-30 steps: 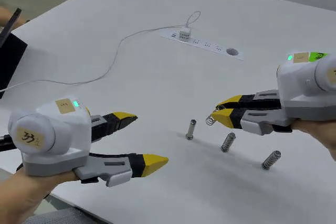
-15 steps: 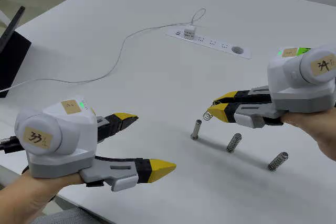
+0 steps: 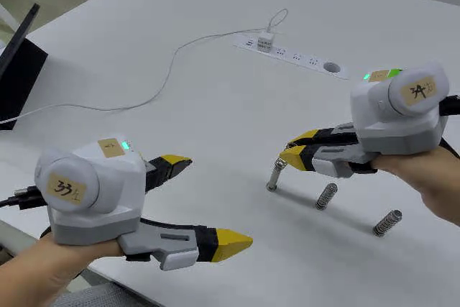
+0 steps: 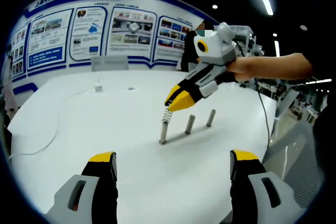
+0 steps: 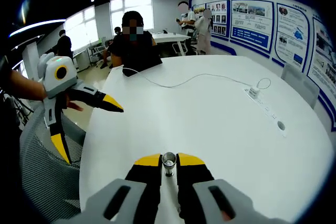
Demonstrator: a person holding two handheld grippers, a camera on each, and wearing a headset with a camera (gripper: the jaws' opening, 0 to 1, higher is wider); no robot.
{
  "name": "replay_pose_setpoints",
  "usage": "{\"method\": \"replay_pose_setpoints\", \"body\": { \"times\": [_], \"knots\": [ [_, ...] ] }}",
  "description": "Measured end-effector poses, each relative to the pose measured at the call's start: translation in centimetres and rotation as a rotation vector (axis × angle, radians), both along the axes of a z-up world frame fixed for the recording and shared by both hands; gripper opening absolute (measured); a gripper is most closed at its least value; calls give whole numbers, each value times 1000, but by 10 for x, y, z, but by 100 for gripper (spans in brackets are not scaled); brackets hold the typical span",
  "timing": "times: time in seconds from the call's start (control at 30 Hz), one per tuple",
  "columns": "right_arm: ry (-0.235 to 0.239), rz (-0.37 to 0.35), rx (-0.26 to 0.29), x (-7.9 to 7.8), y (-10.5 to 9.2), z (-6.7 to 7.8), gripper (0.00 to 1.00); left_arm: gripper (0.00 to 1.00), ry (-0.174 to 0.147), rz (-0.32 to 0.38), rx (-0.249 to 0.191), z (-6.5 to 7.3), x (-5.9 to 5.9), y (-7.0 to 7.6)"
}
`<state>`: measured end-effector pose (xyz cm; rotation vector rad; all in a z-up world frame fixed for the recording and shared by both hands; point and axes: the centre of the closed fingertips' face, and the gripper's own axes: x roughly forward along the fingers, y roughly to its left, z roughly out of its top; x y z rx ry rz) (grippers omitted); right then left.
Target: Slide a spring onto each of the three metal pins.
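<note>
Sitting between jaws of right gripper, spring tops pin.

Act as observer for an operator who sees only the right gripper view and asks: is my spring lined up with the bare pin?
Observer: Yes. In the left gripper view the spring hangs from the right gripper, its lower end at the top of the pin.
Operator: How many pins are done?
Observer: The head view shows two other pins, each already wearing a spring.
</note>
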<state>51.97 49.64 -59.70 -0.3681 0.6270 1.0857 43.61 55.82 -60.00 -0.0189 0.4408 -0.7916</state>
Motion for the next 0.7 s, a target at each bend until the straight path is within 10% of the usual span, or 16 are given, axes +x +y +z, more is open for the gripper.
{"method": "replay_pose_setpoints", "body": {
  "times": [0.7],
  "knots": [
    [20,70,-148,-2,8,-41,11,98,21,-18,13,-4,-5,-4]
  ]
}}
